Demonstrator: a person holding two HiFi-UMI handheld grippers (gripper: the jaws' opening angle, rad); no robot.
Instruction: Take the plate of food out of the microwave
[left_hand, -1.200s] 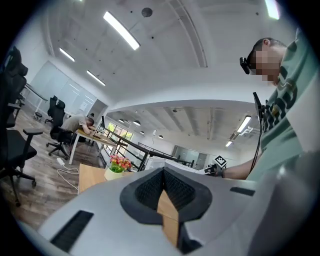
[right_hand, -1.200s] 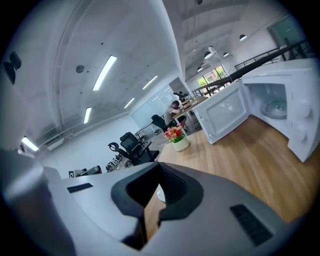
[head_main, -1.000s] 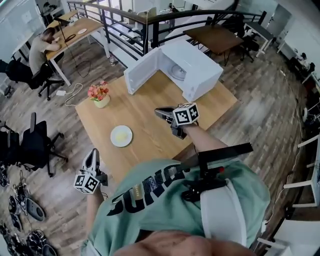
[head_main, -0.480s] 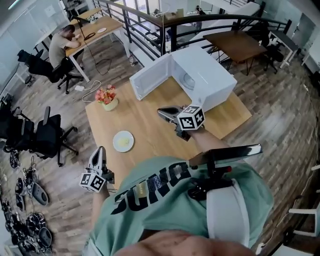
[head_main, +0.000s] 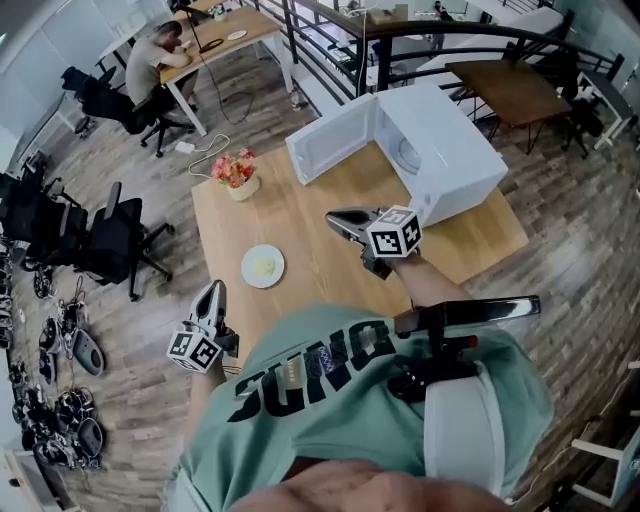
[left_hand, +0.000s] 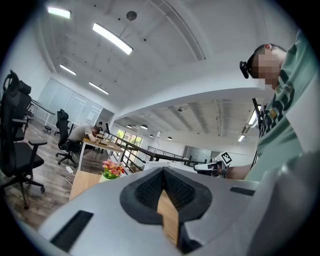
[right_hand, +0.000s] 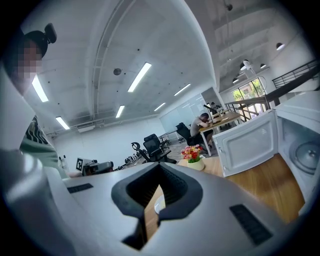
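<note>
A white plate of food lies on the wooden table, near its front left. The white microwave stands at the table's far right with its door swung open and only the glass turntable inside. My right gripper hovers shut and empty over the table's near edge, pointing towards the plate, which shows past its jaws as a plate. My left gripper is shut and empty, off the table's front left corner. The right gripper view also shows the microwave.
A pot of pink flowers stands at the table's far left corner. Black office chairs stand on the floor to the left. A person sits at a desk far back left. A black railing runs behind the microwave.
The head view has swung, so the table and microwave sit further right and nearer. The left gripper has edged towards the table corner. Both grippers stay shut.
</note>
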